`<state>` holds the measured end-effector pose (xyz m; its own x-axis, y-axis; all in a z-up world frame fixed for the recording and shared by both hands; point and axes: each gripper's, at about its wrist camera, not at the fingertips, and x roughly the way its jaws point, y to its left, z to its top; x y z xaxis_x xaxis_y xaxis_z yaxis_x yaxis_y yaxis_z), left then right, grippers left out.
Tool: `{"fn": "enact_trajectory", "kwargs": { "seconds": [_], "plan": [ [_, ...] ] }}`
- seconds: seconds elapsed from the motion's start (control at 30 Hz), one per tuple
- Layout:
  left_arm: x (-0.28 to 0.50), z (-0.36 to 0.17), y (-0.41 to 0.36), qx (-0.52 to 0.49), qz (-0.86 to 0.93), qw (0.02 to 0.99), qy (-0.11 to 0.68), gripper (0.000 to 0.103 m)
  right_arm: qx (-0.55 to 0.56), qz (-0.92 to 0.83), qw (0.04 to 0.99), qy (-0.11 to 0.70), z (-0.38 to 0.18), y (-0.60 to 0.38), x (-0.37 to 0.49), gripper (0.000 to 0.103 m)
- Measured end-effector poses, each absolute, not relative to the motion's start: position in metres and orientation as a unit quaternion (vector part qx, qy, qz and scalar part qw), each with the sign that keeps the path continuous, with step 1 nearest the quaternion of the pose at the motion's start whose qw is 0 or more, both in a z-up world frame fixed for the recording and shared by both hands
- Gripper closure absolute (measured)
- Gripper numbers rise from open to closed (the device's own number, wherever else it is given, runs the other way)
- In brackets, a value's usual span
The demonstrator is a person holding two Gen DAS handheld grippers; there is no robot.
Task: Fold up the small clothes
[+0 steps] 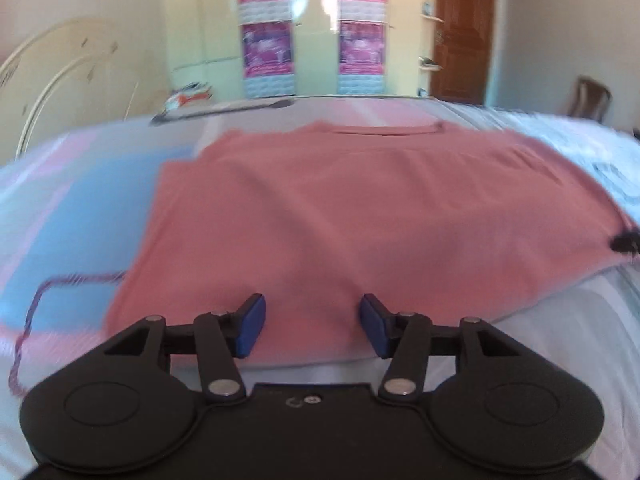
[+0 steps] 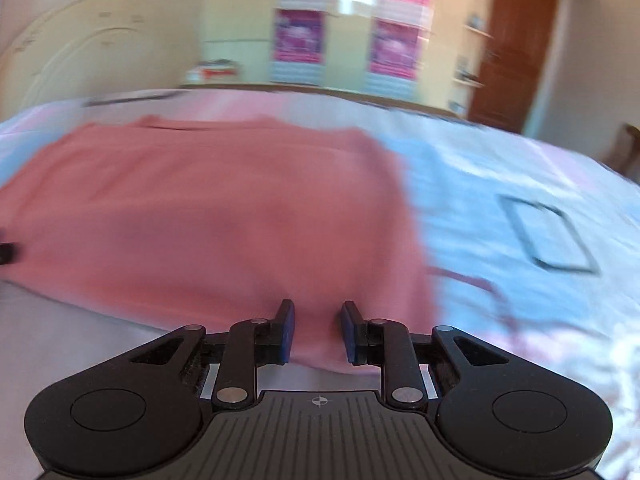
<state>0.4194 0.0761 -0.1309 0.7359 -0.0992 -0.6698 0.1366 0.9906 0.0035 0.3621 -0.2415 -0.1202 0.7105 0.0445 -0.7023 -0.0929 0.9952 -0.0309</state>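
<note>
though both views are smeared by blur, a pink garment (image 1: 340, 216) shows clearly, lying spread flat on a bed (image 1: 80, 208) covered in a pale blue, pink and white sheet. in the left wrist view it fills the middle of the frame, its neckline edge toward the top and its near hem at the bottom centre. the left gripper (image 1: 312, 326) sits at the lower middle, over that near hem; its blue pads (image 1: 251, 326) stand spread apart, with pink cloth visible in the gap but neither pad pressing on it. at the far right edge of this view a small dark shape touches the garment's side, too blurred to make out.

in the right wrist view the garment (image 2: 208, 216) takes up the left and centre of the frame, with the patterned sheet (image 2: 520, 200) open to the right. the right gripper (image 2: 317, 330) is at the bottom centre over the hem near the garment's right corner. its blue pads (image 2: 288, 330) stand narrower than the left pair but parted, and whether they touch the cloth below cannot be told.

behind the bed, along the top of both frames, stand a pale wardrobe (image 1: 200, 20) with pink and purple panels and a brown wooden door (image 1: 464, 32) at the upper right.
</note>
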Motion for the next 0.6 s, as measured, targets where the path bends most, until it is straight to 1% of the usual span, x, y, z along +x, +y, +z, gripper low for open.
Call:
{"fn": "enact_trajectory", "kwargs": {
  "seconds": [0.07,0.17,0.23,0.3,0.4,0.47,0.53,0.6],
  "plan": [
    [0.417,-0.129,0.082,0.027,-0.057,0.931,0.359,0.050,-0.013,0.032,0.923,0.384,-0.118,-0.259,0.360,0.079],
    [0.415,-0.125,0.083,0.032,-0.044,0.932,0.359,0.055,-0.015,0.038,0.922,0.385,-0.110,-0.261,0.360,0.079],
    [0.413,-0.121,0.084,0.029,-0.036,0.935,0.353,0.055,-0.004,0.034,0.931,0.364,-0.097,-0.262,0.354,0.079],
    [0.415,-0.124,0.088,0.030,-0.031,0.931,0.363,0.055,0.001,0.028,0.934,0.356,-0.095,-0.264,0.356,0.079],
    [0.417,-0.127,0.092,0.021,-0.033,0.928,0.371,0.054,-0.009,0.024,0.917,0.398,-0.113,-0.266,0.365,0.079],
    [0.412,-0.123,0.094,0.012,-0.024,0.930,0.365,0.055,-0.017,0.029,0.919,0.394,-0.110,-0.263,0.362,0.079],
    [0.408,-0.118,0.097,0.005,-0.020,0.937,0.350,0.053,-0.009,0.027,0.923,0.384,-0.104,-0.265,0.359,0.079],
    [0.412,-0.125,0.100,0.003,-0.016,0.928,0.371,0.053,-0.004,0.027,0.929,0.369,-0.102,-0.268,0.355,0.079]
  ]
}}
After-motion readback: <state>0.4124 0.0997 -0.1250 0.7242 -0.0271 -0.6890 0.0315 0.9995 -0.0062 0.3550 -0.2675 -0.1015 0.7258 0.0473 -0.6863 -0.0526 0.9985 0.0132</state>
